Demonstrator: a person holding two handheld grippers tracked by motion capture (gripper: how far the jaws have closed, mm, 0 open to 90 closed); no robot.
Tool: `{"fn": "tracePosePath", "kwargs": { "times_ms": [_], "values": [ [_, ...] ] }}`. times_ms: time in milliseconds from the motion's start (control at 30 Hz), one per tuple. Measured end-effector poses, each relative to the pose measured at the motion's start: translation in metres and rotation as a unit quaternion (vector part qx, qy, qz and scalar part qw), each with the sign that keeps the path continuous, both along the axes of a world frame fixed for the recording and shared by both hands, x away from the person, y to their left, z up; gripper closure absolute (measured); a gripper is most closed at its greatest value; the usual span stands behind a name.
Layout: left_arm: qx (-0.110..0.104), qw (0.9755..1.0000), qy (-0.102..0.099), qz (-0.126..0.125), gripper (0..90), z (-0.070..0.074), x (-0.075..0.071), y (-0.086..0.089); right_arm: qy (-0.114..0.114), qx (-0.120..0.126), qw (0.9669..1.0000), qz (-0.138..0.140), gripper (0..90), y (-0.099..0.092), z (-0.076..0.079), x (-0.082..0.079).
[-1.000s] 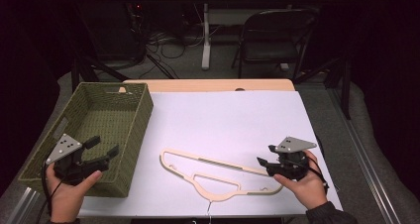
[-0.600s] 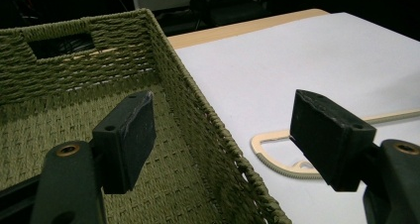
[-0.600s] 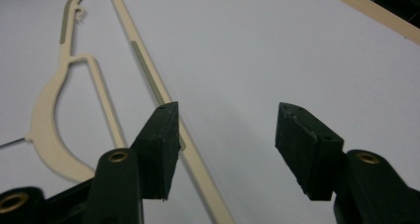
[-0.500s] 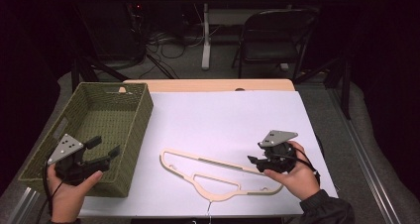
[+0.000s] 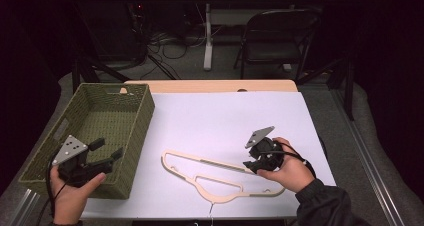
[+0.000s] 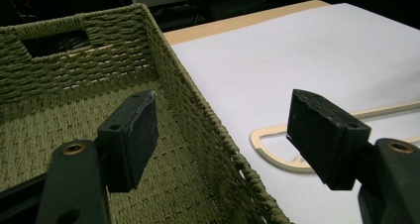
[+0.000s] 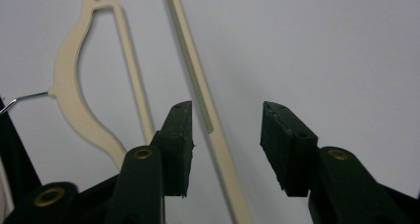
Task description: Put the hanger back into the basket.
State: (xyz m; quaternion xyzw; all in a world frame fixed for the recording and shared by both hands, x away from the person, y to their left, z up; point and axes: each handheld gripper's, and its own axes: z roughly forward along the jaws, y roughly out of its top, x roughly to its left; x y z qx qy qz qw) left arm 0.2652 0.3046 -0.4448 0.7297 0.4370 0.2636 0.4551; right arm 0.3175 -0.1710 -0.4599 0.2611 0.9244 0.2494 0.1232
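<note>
Cream wooden hanger (image 5: 220, 176) lies flat at lower centre on the white sheet (image 5: 225, 121); my right gripper (image 5: 256, 161) has slid in, jaws narrowing astride its bar, not yet clamped. Left gripper (image 5: 102, 153) gapes empty over the basket (image 5: 135, 131).

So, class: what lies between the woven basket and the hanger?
Bare white table cover only, between basket and hanger, in the high view.

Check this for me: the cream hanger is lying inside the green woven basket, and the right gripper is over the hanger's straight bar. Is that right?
Not quite. The hanger lies on the white table cover, beside the green woven basket, not inside it; the high view shows this. The right gripper is indeed over the hanger's straight bar.
</note>
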Motion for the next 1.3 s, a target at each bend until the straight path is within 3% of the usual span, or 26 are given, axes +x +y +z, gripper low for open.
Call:
{"fn": "tracePosePath", "kwargs": {
  "times_ms": [133,433,467,533,600,667,867,933,1000,1033,1067,1100,1133,1167,1200,1233,1300],
  "values": [
    [0.001,1.0000,0.000,-0.002,28.4,0.000,0.000,-0.001,0.022,-0.030,0.9991,0.018,61.1,0.011,-0.005,0.002],
    [0.005,1.0000,0.003,-0.005,28.7,-0.001,0.000,-0.003,0.044,-0.049,0.9973,0.032,61.9,0.027,-0.005,0.007],
    [0.006,1.0000,0.002,-0.005,28.7,-0.001,0.000,-0.003,0.044,-0.062,0.9966,0.030,61.9,0.028,-0.003,0.007],
    [0.006,1.0000,0.003,-0.006,28.8,-0.001,0.000,-0.003,0.056,-0.037,0.9969,0.042,62.1,0.031,-0.006,0.009],
    [0.006,1.0000,0.002,-0.005,28.9,-0.001,0.000,-0.003,0.058,-0.064,0.9957,0.032,63.2,0.034,-0.004,0.009],
    [0.005,1.0000,0.002,-0.005,28.9,-0.001,0.000,-0.003,0.071,-0.072,0.9945,0.027,64.4,0.036,-0.006,0.010],
    [0.006,1.0000,0.003,-0.006,29.0,-0.002,0.001,-0.003,0.080,-0.074,0.9934,0.035,66.2,0.042,-0.013,0.013],
    [0.007,1.0000,0.003,-0.006,29.0,-0.002,0.001,-0.003,0.074,-0.089,0.9927,0.035,65.9,0.045,-0.013,0.013],
    [0.007,0.9999,0.004,-0.007,29.1,-0.002,0.001,-0.004,0.082,-0.074,0.9930,0.041,65.9,0.047,-0.016,0.013],
    [0.008,0.9999,0.004,-0.007,29.1,-0.002,0.001,-0.004,0.081,-0.079,0.9925,0.046,65.9,0.048,-0.017,0.014],
    [0.008,0.9999,0.004,-0.008,29.1,-0.002,0.001,-0.004,0.077,-0.117,0.9893,0.041,65.9,0.053,-0.016,0.013],
    [0.008,0.9999,0.004,-0.008,29.1,-0.002,0.001,-0.004,0.077,-0.117,0.9893,0.041,65.9,0.053,-0.016,0.013],
    [0.008,0.9999,0.004,-0.008,29.1,-0.002,0.001,-0.005,0.088,-0.070,0.9921,0.057,66.0,0.053,-0.023,0.014],
    [0.008,0.9999,0.004,-0.008,29.1,-0.002,0.001,-0.005,0.086,-0.093,0.9907,0.049,66.0,0.056,-0.022,0.013],
    [0.008,0.9999,0.004,-0.008,29.1,-0.002,0.001,-0.005,0.080,-0.128,0.9873,0.049,66.0,0.058,-0.019,0.013],
    [0.008,0.9999,0.005,-0.008,29.2,-0.002,0.001,-0.005,0.092,-0.080,0.9907,0.060,66.0,0.058,-0.026,0.014],
    [0.008,0.9999,0.005,-0.008,29.2,-0.002,0.001,-0.005,0.097,-0.112,0.9870,0.061,66.1,0.062,-0.024,0.013]
  ]
}}
